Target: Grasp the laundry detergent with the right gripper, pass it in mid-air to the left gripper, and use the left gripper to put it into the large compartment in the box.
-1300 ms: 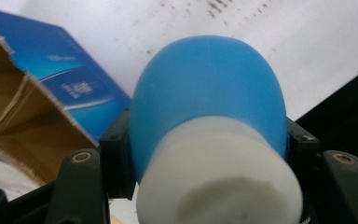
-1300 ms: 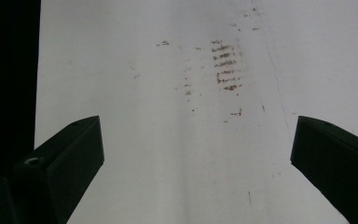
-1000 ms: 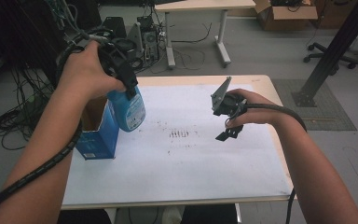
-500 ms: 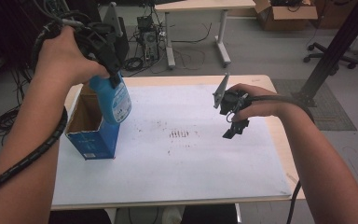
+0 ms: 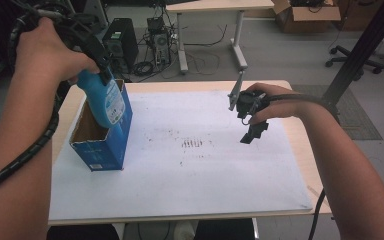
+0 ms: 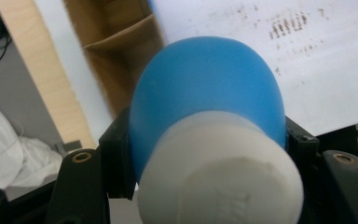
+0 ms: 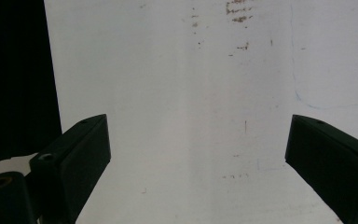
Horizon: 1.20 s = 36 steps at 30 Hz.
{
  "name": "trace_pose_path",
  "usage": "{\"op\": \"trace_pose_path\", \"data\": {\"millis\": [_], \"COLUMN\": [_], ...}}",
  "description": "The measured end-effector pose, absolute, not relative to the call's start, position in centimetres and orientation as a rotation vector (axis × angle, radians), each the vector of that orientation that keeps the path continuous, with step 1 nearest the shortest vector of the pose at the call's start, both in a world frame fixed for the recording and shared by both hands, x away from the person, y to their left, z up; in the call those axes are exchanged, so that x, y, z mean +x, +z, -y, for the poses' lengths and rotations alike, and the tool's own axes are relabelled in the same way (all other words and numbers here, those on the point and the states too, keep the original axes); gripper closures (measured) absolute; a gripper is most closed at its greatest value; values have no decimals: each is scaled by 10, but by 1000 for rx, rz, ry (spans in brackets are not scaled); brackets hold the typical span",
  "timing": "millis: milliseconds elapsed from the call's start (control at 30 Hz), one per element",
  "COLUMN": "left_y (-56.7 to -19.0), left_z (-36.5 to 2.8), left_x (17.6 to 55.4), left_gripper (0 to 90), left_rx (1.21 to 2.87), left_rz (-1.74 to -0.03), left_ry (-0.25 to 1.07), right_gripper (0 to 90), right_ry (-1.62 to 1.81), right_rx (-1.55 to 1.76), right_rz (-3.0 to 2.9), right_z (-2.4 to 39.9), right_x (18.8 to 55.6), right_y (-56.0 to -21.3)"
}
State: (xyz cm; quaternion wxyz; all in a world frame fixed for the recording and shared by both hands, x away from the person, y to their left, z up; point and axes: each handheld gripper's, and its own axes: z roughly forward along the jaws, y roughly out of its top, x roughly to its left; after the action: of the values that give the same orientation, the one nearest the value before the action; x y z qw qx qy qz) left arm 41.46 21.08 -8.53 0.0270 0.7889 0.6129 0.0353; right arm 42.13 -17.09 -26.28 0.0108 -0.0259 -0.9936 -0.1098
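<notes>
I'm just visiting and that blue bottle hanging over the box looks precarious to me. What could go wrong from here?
1. The left gripper holds the blue bottle near its white cap, tilted, so it might slip or swing.
2. The bottle hangs at the rim of the open blue box; it could catch the edge and tip the unheld box.
3. The right gripper hovers open, away over the white mat, too far to help quickly.

blue bottle (image 5: 106, 102) bottom hidden inside box (image 5: 102, 145), cap (image 6: 219, 175) blurred
</notes>
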Motion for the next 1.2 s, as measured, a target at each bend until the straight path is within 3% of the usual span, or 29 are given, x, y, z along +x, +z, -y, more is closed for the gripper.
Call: {"op": "trace_pose_path", "data": {"millis": [367,1200], "left_y": [-75,-102], "left_z": [-240,-262], "left_x": [418,425], "left_gripper": [378,378], "left_rx": [2289,2270], "left_rz": [-2087,-2135], "left_ry": [94,68], "right_gripper": [78,89], "right_ry": [-280,-221], "right_rx": [-97,-99], "right_rz": [3069,3057], "right_z": [171,175], "right_x": [428,427], "right_y": [-267,-275]}}
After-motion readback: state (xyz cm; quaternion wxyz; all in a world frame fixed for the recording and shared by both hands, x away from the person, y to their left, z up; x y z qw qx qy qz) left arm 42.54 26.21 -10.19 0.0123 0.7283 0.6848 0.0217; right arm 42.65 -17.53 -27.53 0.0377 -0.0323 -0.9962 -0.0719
